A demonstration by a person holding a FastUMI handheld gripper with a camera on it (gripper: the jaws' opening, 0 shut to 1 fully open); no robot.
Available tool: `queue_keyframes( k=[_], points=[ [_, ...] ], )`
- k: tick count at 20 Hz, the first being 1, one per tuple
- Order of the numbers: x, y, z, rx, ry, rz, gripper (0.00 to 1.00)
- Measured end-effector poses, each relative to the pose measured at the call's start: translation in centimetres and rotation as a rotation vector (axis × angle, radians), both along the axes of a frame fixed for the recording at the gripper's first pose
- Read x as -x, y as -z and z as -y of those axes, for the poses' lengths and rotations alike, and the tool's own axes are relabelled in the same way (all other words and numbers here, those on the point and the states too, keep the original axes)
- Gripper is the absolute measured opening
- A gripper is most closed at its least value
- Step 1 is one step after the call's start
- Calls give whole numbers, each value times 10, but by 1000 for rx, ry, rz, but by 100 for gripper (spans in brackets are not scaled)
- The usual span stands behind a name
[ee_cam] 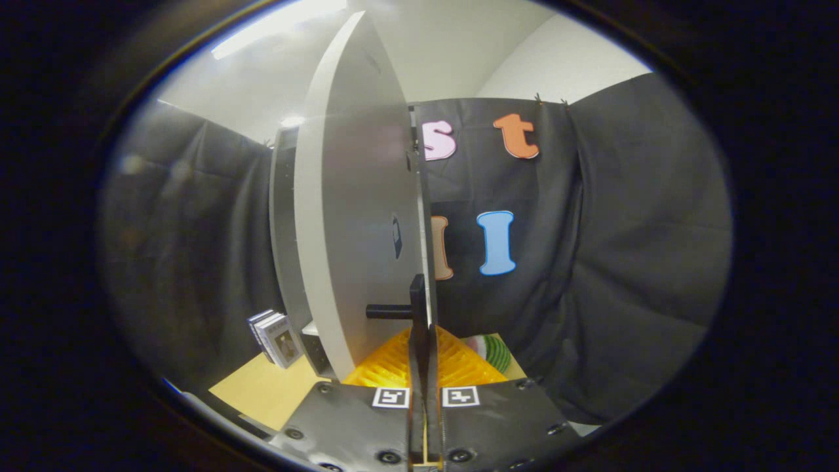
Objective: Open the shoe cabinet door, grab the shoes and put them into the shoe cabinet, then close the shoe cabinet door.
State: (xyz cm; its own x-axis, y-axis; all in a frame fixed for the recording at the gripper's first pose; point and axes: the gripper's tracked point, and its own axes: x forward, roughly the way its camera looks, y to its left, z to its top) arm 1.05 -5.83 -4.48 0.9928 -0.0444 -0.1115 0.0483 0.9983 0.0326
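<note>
Gripper (pixel 425 341) with its two fingers drawn together on the free edge of the white shoe cabinet door (pixel 357 216), just below the door's dark handle (pixel 400 308) (door swung open, seen nearly edge-on). The shoe cabinet (pixel 283 229) stood behind it; a yellow ribbed object (pixel 393 367) lay beyond the fingers.

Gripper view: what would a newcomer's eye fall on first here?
First the pale cabinet door, swung open and seen nearly edge-on, rising just ahead of the gripper, whose fingers are closed together at the door's edge beside the dark handle. Below lies a yellow ribbed thing, and some books stand on the table beside the cabinet.
</note>
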Motion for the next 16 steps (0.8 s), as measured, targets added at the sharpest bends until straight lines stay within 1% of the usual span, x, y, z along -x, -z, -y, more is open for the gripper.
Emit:
queue_keyframes(
  k=[4,7,10,13,16],
  points=[
    [4,3,20,-32,11,-9,3],
    [8,4,36,-26,32,-7,3],
    [18,3,34,-3,19,-4,3],
    [32,-4,36,7,43,16,3],
    [54,-15,22,30,53,53,2]
  ],
)
